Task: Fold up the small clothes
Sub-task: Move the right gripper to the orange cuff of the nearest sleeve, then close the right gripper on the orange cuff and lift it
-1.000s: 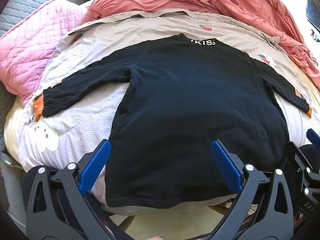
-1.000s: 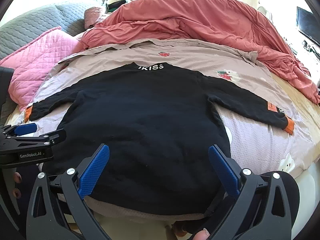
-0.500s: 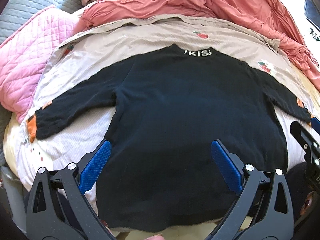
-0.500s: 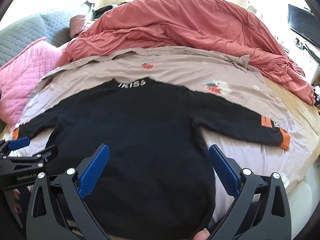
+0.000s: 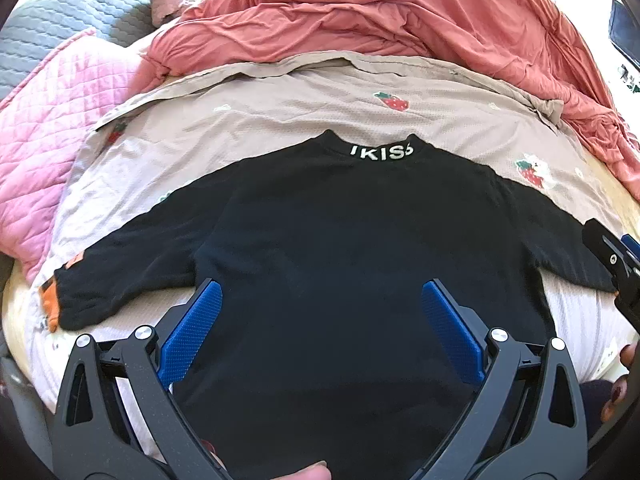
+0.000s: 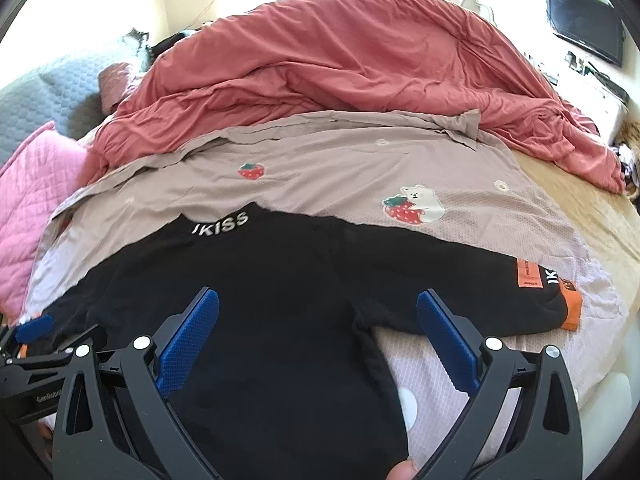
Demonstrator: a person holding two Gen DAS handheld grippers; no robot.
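Both my tongs have pushed forward over the black sweater (image 5: pixel 352 240) since a second ago; its hem has slid out of sight beneath them, and the collar lettering sits lower in both views. My left tongs (image 5: pixel 320 328) hang wide open over the body of the sweater, gripping nothing, with the left sleeve (image 5: pixel 120 272) stretched out beside them to its orange cuff. My right tongs (image 6: pixel 318 332) are spread just as wide, empty, above the right armpit, the right sleeve (image 6: pixel 460 280) running off toward its orange label and cuff. The sweater lies flat, back up, on a strawberry-print cover (image 6: pixel 340 164) on the bed, a coral duvet (image 6: pixel 340 60) heaped behind.
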